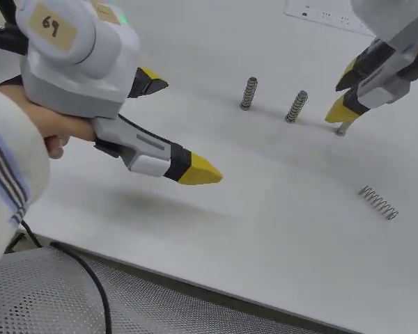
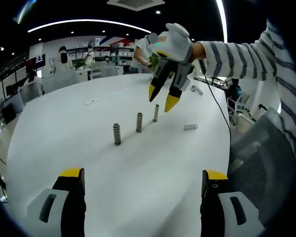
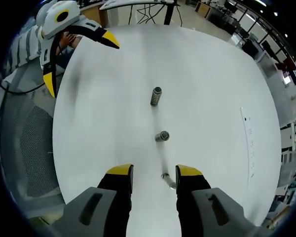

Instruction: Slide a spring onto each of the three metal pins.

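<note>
Table (image 1: 195, 229): first sprung pin (image 1: 249, 92); second sprung pin (image 1: 297, 106); bare pin (image 1: 341, 129) under right tongs (image 1: 343, 94), spread, empty; loose spring (image 1: 378, 202) toward near edge; left tongs (image 1: 180, 126) spread, empty.

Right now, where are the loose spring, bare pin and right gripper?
loose spring (image 1: 378, 202), head view, middle of its coils.
bare pin (image 2: 156, 112), left gripper view, middle of its shaft.
right gripper (image 2: 161, 101), left gripper view, between its fingertips.

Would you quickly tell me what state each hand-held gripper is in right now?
Left hand-held gripper: open, holding nothing.
Right hand-held gripper: open, holding nothing; the bare pin shows between its jaws.
</note>
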The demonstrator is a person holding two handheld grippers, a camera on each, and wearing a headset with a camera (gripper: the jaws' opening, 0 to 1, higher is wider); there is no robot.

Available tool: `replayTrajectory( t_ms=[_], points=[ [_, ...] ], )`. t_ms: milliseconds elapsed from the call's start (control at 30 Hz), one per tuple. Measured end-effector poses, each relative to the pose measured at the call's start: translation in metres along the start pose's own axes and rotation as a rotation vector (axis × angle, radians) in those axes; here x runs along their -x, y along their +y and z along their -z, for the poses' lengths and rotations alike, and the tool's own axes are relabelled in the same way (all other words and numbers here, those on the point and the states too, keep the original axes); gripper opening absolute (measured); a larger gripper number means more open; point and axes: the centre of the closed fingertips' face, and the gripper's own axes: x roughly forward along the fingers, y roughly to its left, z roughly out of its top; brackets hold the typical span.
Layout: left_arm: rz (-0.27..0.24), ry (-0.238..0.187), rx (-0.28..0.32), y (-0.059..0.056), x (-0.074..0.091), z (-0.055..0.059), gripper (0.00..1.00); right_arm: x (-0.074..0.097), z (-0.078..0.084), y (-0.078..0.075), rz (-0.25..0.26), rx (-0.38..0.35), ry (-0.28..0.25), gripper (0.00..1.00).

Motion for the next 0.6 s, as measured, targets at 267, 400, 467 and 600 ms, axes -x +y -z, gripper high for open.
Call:
replayTrajectory(
  t_ms=[267,400,467,600],
  points=[
    [0.007,-0.007,-0.005,-0.005,0.002,-0.006,0.97,0.024,0.006,0.012,0.029,-0.057,-0.073,0.37],
    [0.0,-0.01,0.004,-0.008,0.003,-0.008,0.96,0.038,0.013,0.014,0.07,-0.085,-0.112,0.38],
    [0.003,-0.012,0.009,-0.01,0.004,-0.008,0.96,0.045,0.018,0.017,0.081,-0.124,-0.14,0.39],
    [0.001,-0.014,0.015,-0.011,0.003,-0.008,0.96,0.054,0.03,0.018,0.105,-0.171,-0.178,0.39]
  ],
)
